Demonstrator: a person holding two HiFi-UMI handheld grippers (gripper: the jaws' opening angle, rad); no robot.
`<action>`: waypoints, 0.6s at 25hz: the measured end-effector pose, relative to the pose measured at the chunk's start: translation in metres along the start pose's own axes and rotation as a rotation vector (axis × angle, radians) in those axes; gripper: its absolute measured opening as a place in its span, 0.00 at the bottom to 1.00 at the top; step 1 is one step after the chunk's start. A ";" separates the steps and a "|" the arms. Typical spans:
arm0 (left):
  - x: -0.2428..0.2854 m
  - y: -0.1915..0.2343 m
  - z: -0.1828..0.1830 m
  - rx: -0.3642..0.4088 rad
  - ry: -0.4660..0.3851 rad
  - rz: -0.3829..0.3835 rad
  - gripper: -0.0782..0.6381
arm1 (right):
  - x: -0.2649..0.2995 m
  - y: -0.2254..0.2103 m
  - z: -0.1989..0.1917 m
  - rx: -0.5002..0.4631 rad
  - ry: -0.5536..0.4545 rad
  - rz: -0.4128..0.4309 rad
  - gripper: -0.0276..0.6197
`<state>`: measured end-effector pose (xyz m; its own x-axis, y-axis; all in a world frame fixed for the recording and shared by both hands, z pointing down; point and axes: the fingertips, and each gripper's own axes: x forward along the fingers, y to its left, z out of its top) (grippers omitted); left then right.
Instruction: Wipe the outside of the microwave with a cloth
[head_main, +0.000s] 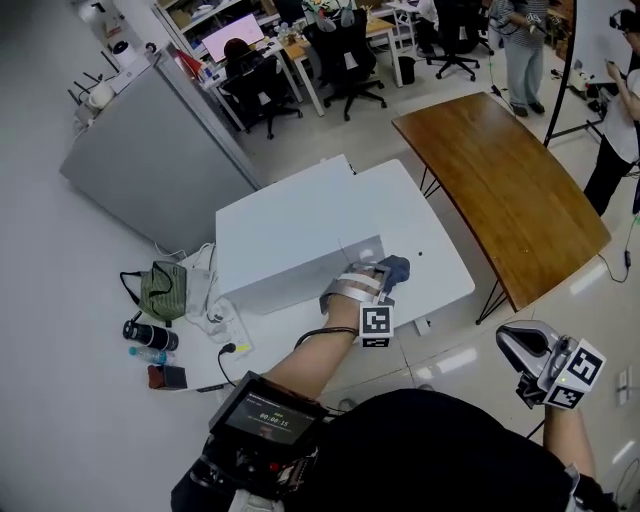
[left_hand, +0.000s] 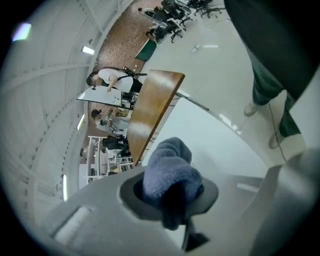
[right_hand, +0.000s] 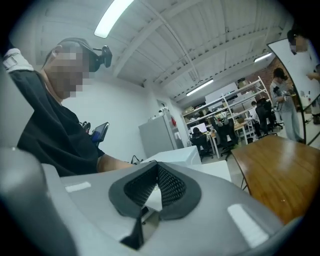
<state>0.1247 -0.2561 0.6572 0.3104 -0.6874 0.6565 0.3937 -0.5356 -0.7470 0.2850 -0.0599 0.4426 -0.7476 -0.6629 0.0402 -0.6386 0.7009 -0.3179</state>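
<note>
Green pouch (head_main: 163, 290): it lies with a black cylinder (head_main: 150, 335) at the far left, well apart from your work. Neither matters to the wipe.

Microwave (head_main: 290, 235): the white boxy microwave sits on the white surface (head_main: 430, 260). Its long axis runs left to right across your head view, with the top face and the near side face both showing.

Cloth (head_main: 396, 268): the bunched blue-grey terry cloth is pressed against the microwave's near right corner, where the side face ends.

Left gripper (head_main: 385, 274): it is clamped on the cloth. Your left gripper view shows the cloth (left_hand: 170, 172) wadded between the dark pads, bulging out past them.

Key relation: nearly the whole microwave lies to the left of your left gripper. The next stroke, as I judge it, runs leftward along that long axis, keeping the cloth flat to the face.

Right gripper (head_main: 512, 342): it hangs low, off the surface's right edge and well apart from the microwave. Its view shows the meshed pads (right_hand: 172, 185) drawn together at the tips with nothing between them.

Nearer hand: the left, by far.

Wooden table (head_main: 500, 190): the brown curved table stands beyond to the right, uninvolved.
</note>
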 end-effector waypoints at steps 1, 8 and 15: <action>0.008 0.003 0.001 0.014 0.028 0.007 0.18 | -0.010 -0.005 -0.001 0.005 0.005 -0.008 0.05; 0.019 -0.013 -0.041 0.078 0.158 0.040 0.18 | -0.025 -0.012 -0.008 0.016 0.035 -0.012 0.05; -0.027 -0.047 -0.163 -0.002 0.246 0.043 0.18 | 0.046 0.043 -0.009 -0.035 0.084 0.050 0.05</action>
<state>-0.0438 -0.2921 0.6577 0.1065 -0.8081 0.5794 0.3829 -0.5044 -0.7739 0.2212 -0.0581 0.4393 -0.7903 -0.6037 0.1045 -0.6050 0.7423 -0.2880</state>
